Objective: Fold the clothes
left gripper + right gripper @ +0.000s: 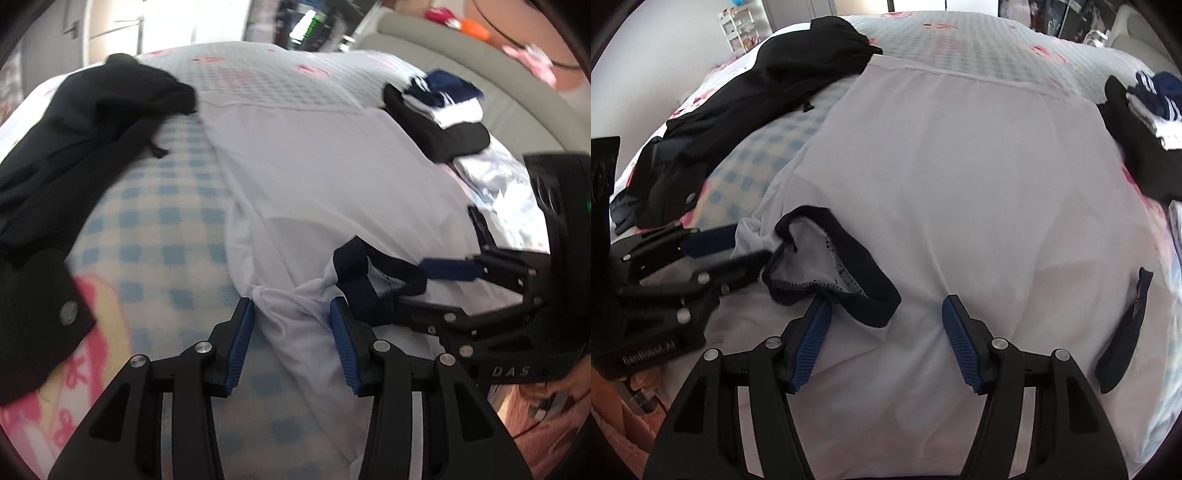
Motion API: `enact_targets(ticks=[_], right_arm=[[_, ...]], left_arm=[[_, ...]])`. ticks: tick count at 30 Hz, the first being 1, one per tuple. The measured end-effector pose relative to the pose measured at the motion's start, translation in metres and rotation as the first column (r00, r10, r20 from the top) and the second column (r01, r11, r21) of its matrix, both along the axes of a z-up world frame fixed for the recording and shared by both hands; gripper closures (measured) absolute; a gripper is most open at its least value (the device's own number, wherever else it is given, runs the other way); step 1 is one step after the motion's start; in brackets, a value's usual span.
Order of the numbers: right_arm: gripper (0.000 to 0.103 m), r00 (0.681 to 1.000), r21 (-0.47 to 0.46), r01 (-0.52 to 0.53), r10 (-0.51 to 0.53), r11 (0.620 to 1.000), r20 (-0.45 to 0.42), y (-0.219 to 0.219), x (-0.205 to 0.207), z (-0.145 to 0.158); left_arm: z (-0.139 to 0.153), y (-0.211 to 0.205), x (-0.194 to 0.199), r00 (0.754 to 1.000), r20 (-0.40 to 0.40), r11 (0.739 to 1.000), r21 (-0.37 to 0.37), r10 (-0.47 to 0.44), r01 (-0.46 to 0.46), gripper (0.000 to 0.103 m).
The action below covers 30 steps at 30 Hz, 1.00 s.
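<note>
A white shirt (314, 166) (960, 166) with a navy collar (354, 266) (849, 258) lies spread on the bed. My left gripper (293, 301) (751, 242) is half closed on a bunched, twisted fold of the shirt just beside the collar, and the cloth fills the gap between its pads. My right gripper (884, 302) (410, 286) stands wide open low over the shirt. Its left fingertip sits at the collar band, part of which lies between its jaws. A navy sleeve cuff (1123, 332) lies at the right.
A black garment (92, 122) (775, 66) sprawls across the left of the blue-checked bed sheet (155, 221). A stack of folded dark, white and navy clothes (439, 110) (1145, 118) sits at the right. A grey padded headboard (461, 62) rises behind it.
</note>
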State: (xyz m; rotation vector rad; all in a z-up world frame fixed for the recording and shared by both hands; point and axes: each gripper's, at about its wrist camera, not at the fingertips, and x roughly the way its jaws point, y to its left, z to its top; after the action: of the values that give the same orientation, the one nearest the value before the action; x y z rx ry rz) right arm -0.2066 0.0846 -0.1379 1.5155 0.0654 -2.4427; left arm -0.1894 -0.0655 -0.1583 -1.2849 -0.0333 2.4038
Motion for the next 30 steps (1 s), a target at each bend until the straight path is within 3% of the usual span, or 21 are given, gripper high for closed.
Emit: enact_targets(ticks=[3,7,11,14,16,18,22,25,30], right_arm=[[0.04,1.0,-0.006,0.009,-0.009,1.0,0.014,0.003,0.0,-0.003],[0.04,1.0,-0.005,0.022,-0.021,1.0,0.021,0.002,0.0,-0.007],[0.04,0.999,0.001,0.039,-0.039,0.999,0.02,0.002,-0.002,-0.012],[0.039,0.999,-0.003,0.042,-0.042,0.999,0.018,0.004,0.0,-0.012],[0.039,0.999,-0.006,0.042,-0.042,0.999,0.017,0.006,0.002,-0.012],[0.039,0.999,-0.011,0.04,-0.04,0.999,0.011,0.006,0.003,-0.01],[0.039,0.999,-0.062,0.034,-0.036,0.997,-0.034,0.007,0.001,0.002],[0.039,0.996,-0.082,0.022,-0.029,0.996,-0.084,0.008,-0.002,0.014],[0.039,0.999,-0.035,0.005,-0.007,0.999,-0.047,-0.001,-0.02,0.004]], left_arm=[[-0.004,0.016,-0.008,0.999,0.012,0.997,-0.064,-0.034,0.035,0.058],[-0.011,0.031,-0.026,1.0,-0.003,0.984,-0.18,0.016,-0.016,0.056],[-0.013,0.022,-0.038,0.991,-0.015,0.976,-0.177,0.129,-0.13,0.055],[-0.008,0.002,-0.036,0.963,-0.07,0.947,-0.178,0.26,-0.269,0.055],[-0.004,-0.016,-0.032,0.944,-0.068,0.937,-0.117,0.323,-0.329,0.055],[0.002,-0.028,-0.024,0.951,-0.05,0.951,-0.019,0.306,-0.307,0.056],[0.014,-0.017,-0.006,0.986,-0.091,0.99,0.026,0.137,-0.135,0.057],[0.017,-0.002,-0.005,0.994,-0.103,0.999,-0.017,0.034,-0.036,0.057],[0.003,0.023,-0.022,0.998,-0.028,0.99,-0.132,-0.063,0.058,0.057]])
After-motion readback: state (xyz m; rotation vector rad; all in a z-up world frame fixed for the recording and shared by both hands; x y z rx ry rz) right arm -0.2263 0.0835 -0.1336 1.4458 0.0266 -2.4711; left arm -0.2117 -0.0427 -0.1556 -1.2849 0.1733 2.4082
